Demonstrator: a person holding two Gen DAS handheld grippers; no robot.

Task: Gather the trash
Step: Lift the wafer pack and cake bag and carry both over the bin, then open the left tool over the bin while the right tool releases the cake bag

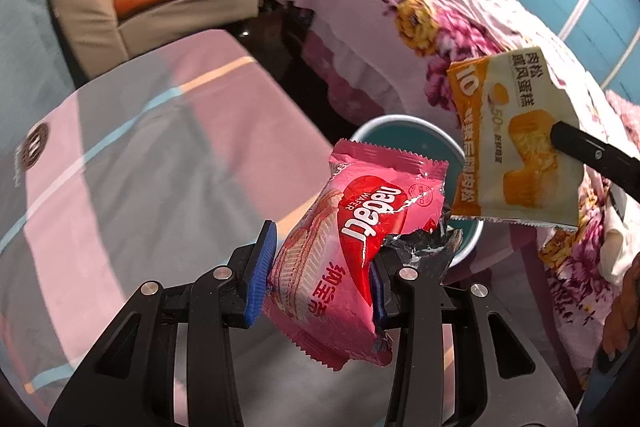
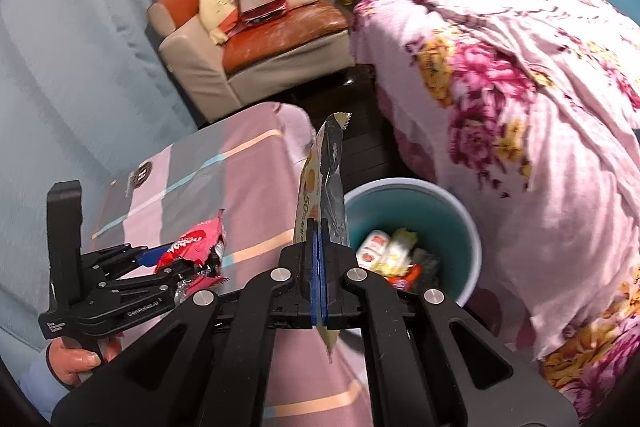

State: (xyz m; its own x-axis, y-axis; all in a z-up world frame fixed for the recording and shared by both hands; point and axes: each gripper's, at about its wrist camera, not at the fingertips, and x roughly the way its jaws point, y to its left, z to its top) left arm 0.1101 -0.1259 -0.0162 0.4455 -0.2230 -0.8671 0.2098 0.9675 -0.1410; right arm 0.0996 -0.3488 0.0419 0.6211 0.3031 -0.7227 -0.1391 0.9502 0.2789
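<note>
My left gripper point(image 1: 320, 279) is shut on a pink wafer wrapper point(image 1: 352, 227), its blue pads pressing both sides. The torn foil end sticks out to the right. In the right wrist view my right gripper point(image 2: 319, 247) is shut on a yellow-and-white cake wrapper point(image 2: 324, 183), seen edge-on and standing up from the pads. Just beyond it on the floor is a teal bin point(image 2: 460, 223) holding several wrappers point(image 2: 390, 251). The left gripper point(image 2: 180, 261) with the pink wrapper point(image 2: 192, 241) hovers to the bin's left, above the striped cloth. The cake wrapper point(image 1: 520, 147) hangs over the bin's rim point(image 1: 400, 119).
A striped pink-and-grey cloth point(image 2: 248, 163) covers the surface below both grippers. A bed with a floral quilt point(image 2: 520, 87) stands right of the bin. An armchair point(image 2: 256, 67) with an orange cushion stands at the back, and a blue curtain point(image 2: 72, 75) on the left. A hand point(image 2: 76, 355) grips the left tool.
</note>
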